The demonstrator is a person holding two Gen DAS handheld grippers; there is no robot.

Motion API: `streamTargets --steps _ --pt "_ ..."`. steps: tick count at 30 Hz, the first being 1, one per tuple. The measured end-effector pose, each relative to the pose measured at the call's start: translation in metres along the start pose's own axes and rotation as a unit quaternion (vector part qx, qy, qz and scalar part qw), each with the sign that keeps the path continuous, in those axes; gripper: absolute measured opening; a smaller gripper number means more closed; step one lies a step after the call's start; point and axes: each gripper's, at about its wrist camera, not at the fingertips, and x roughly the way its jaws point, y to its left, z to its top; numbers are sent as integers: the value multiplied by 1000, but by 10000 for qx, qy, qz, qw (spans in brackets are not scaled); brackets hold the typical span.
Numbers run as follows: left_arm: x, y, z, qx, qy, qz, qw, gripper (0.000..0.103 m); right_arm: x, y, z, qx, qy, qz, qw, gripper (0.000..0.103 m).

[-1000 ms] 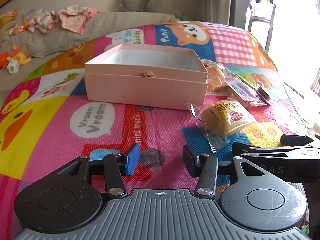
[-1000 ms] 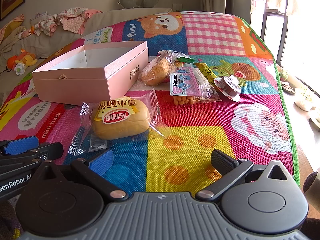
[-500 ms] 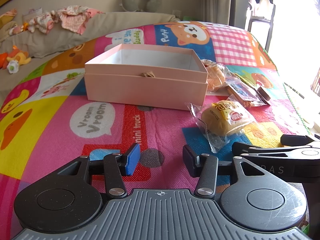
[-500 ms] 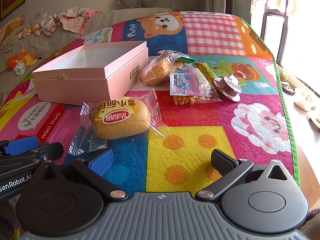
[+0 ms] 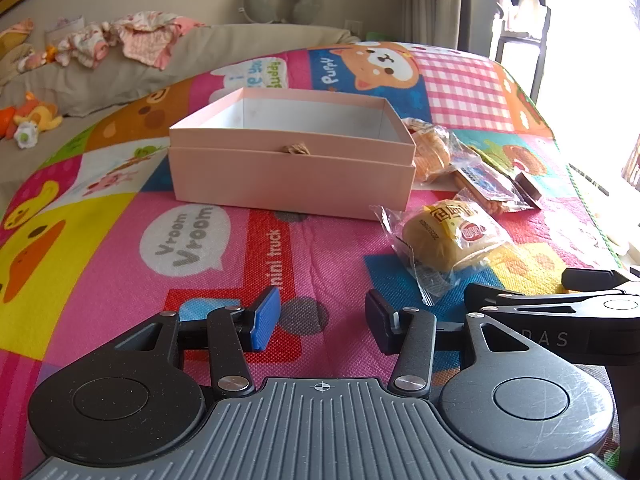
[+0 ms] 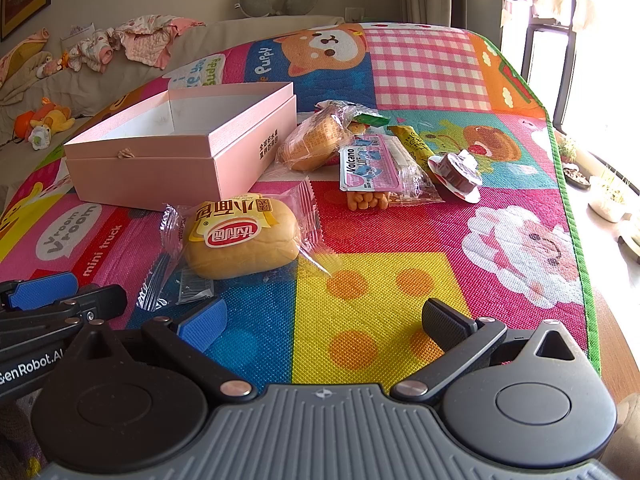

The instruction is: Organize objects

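One pink box (image 6: 180,152), lid off, empty, set on the play mat (image 6: 380,300). One wrapped bun (image 6: 240,236) just beside the box's near corner. Behind it four more snacks in a loose cluster: one wrapped cone cake (image 6: 316,142), one Volcano biscuit pack (image 6: 374,168), one yellow stick pack (image 6: 412,142), one small jelly cup (image 6: 456,174). Left gripper (image 5: 322,320) low over the mat, fingers spread, nothing between. Right gripper (image 6: 324,322) near the bun, spread wider, likewise empty.
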Motion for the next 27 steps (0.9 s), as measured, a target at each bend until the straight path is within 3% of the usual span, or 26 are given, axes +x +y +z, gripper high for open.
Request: streamTargets --steps 27 --pt "1 0 0 17 4 19 10000 52 1 1 0 -2 0 -3 10000 103"
